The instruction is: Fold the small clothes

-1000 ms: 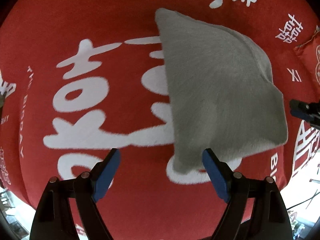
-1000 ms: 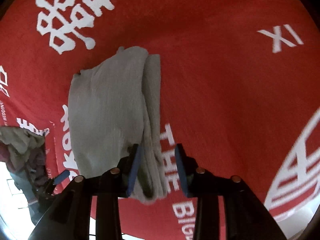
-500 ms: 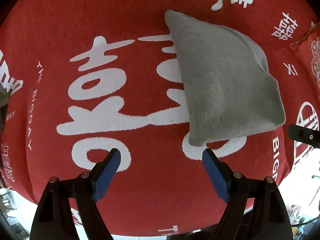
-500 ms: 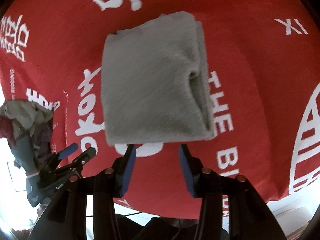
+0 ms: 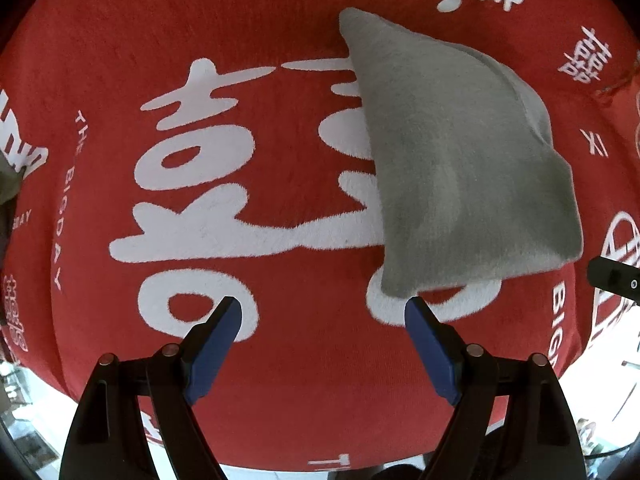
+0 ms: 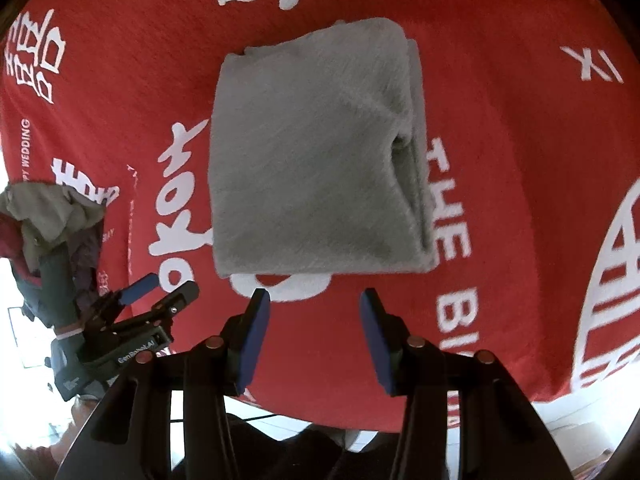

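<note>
A grey garment [image 6: 316,156] lies folded into a rough square on the red cloth with white characters [image 6: 520,160]. Its layered folded edges run down its right side in the right wrist view. It also shows in the left wrist view [image 5: 460,160], ahead and to the right. My left gripper [image 5: 322,320] is open and empty, just short of the garment's near corner. My right gripper [image 6: 314,312] is open and empty, just in front of the garment's near edge. The left gripper also shows in the right wrist view [image 6: 160,292], at the left.
A heap of unfolded clothes [image 6: 48,216] lies at the left edge of the red cloth in the right wrist view. The red cloth's near edge [image 5: 320,460] drops off just below both grippers. A tip of the right gripper [image 5: 616,280] shows at the right.
My right gripper has let go of the garment's folded edge, opened and drawn back toward me. The left gripper has backed away a little and stayed open. The garment now lies flat.
</note>
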Demonstrator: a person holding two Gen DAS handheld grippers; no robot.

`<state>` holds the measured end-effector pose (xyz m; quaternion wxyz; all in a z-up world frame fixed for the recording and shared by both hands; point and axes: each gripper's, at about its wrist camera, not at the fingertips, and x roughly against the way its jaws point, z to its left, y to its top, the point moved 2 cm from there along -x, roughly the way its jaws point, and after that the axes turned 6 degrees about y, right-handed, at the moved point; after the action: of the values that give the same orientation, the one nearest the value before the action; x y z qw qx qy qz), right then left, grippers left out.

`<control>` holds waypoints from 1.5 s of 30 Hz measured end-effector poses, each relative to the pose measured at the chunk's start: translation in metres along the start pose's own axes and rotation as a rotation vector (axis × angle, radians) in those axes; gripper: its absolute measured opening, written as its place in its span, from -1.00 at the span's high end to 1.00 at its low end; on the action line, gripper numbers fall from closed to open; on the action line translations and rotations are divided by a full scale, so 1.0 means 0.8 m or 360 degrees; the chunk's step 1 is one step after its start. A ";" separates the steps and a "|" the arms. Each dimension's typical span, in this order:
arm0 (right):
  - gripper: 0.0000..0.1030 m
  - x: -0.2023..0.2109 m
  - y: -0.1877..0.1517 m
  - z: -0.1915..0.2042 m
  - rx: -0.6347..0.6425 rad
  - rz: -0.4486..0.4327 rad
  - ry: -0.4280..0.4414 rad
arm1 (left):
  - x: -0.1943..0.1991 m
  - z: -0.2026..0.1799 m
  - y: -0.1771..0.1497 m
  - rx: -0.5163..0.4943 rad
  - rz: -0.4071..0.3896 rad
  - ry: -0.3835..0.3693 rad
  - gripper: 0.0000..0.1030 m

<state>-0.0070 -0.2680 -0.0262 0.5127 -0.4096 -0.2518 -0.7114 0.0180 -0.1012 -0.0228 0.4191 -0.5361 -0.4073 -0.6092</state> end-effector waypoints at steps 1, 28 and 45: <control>0.02 0.000 0.005 -0.003 -0.0002 0.0006 0.0000 | 0.000 -0.002 0.005 0.0023 0.0003 -0.0006 -0.65; 0.74 -0.042 0.238 -0.136 -0.0332 0.0046 0.0522 | -0.049 -0.046 0.119 0.0211 0.0073 -0.0001 -1.00; 0.36 -0.025 0.234 -0.125 -0.0119 0.0083 0.0345 | -0.059 -0.051 0.140 0.0183 0.0103 0.0032 -1.00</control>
<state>0.1387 -0.4008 -0.1081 0.5397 -0.3556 -0.1575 -0.7467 0.1150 -0.1718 -0.0681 0.4729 -0.5178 -0.4198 -0.5762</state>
